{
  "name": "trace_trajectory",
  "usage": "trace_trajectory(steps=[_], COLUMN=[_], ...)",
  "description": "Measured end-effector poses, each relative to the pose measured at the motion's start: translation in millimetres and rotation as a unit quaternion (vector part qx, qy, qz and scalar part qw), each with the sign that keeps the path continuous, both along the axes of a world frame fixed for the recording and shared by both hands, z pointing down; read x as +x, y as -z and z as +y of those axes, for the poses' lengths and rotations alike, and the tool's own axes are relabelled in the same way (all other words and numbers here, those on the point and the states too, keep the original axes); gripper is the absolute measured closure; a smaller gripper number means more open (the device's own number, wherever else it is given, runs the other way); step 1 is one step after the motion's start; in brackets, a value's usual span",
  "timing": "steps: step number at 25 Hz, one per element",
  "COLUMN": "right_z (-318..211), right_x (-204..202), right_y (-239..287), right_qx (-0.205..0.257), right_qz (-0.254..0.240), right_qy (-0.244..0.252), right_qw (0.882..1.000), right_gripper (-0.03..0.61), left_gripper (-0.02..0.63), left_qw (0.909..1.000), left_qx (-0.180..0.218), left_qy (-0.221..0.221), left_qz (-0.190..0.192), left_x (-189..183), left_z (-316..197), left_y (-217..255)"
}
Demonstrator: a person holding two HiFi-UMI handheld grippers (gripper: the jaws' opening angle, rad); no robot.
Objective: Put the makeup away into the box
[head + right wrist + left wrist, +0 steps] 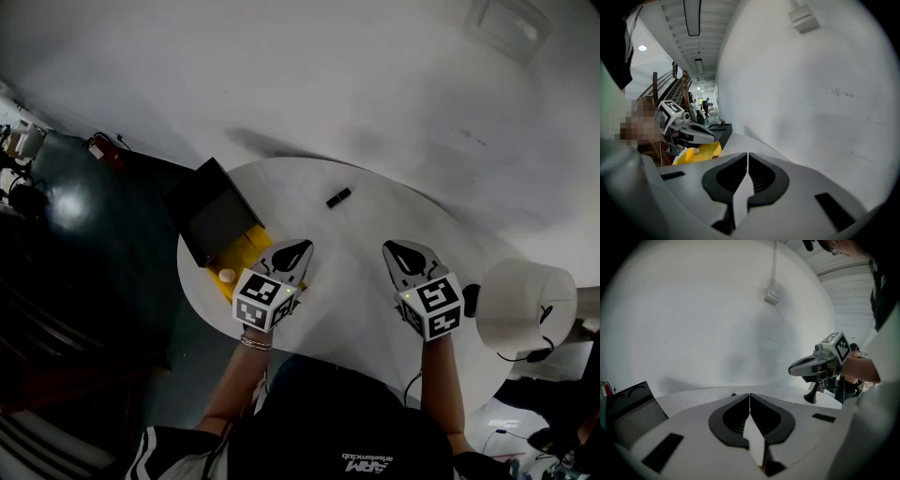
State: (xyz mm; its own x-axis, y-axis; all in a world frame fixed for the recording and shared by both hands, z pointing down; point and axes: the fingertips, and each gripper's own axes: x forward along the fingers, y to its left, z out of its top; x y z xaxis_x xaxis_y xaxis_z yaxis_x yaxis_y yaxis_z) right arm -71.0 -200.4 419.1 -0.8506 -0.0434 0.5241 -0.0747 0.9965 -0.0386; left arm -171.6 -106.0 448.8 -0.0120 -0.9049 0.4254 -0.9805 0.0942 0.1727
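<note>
Hovering side by side over the near part of the round white table [349, 286], the left gripper [292, 251] and the right gripper [405, 251] both have their jaws pressed together with nothing between them, as each gripper's own view plainly shows. On the evidence here the task looks barely begun, or at least not finished: a small dark stick-shaped item [338, 197], probably a piece of makeup, lies alone on the far side of the table, well apart from both grippers and from the box [208, 214]. That box sits at the table's left edge with its black lid raised and a yellow inside [247, 251] exposed just beside the left gripper. A small pale round thing [227, 275] rests on the yellow part; it may be an item already put away, though it is too small to tell what it is. What seems left is to reach across, open a gripper around the dark item, carry it left and set it into the open box.
</note>
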Motion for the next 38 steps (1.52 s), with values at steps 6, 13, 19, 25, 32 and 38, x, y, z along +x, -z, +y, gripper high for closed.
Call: trace_trajectory(steps=[6, 13, 19, 25, 32, 38], right_z=[-10.6, -27.7, -42.0, -55.7, -61.1, -64.9], right_x=[-21.8, -49.0, -74.4, -95.2, -119.7, -135.0], right_y=[-13.2, -34.1, -43.4, -50.9, -69.7, -89.8], right_qx=[-0.007, -0.016, -0.024, 0.006, 0.008, 0.016], right_qz=[0.008, 0.015, 0.004, 0.007, 0.023, 0.048], right_qy=[-0.004, -0.005, 0.007, 0.011, 0.023, 0.022], right_qw=[1.000, 1.000, 1.000, 1.000, 0.999, 0.998], right_gripper=[0.554, 0.552, 0.552, 0.552, 0.551, 0.551], left_gripper=[0.595, 0.595, 0.595, 0.594, 0.594, 0.594], left_qw=[0.9999, 0.9994, 0.9981, 0.9957, 0.9947, 0.9937], left_qx=[-0.008, -0.007, -0.018, -0.020, -0.031, -0.060], left_qy=[-0.003, 0.030, 0.055, 0.089, 0.097, 0.094], left_qz=[0.011, 0.013, 0.021, 0.017, 0.011, 0.015], left_x=[-20.2, -53.7, -75.9, -96.3, -111.3, -115.6], left_z=[-11.6, -29.4, -42.6, -48.7, -56.7, -57.4], left_y=[-11.9, -31.7, -48.7, -56.2, -69.3, -88.0])
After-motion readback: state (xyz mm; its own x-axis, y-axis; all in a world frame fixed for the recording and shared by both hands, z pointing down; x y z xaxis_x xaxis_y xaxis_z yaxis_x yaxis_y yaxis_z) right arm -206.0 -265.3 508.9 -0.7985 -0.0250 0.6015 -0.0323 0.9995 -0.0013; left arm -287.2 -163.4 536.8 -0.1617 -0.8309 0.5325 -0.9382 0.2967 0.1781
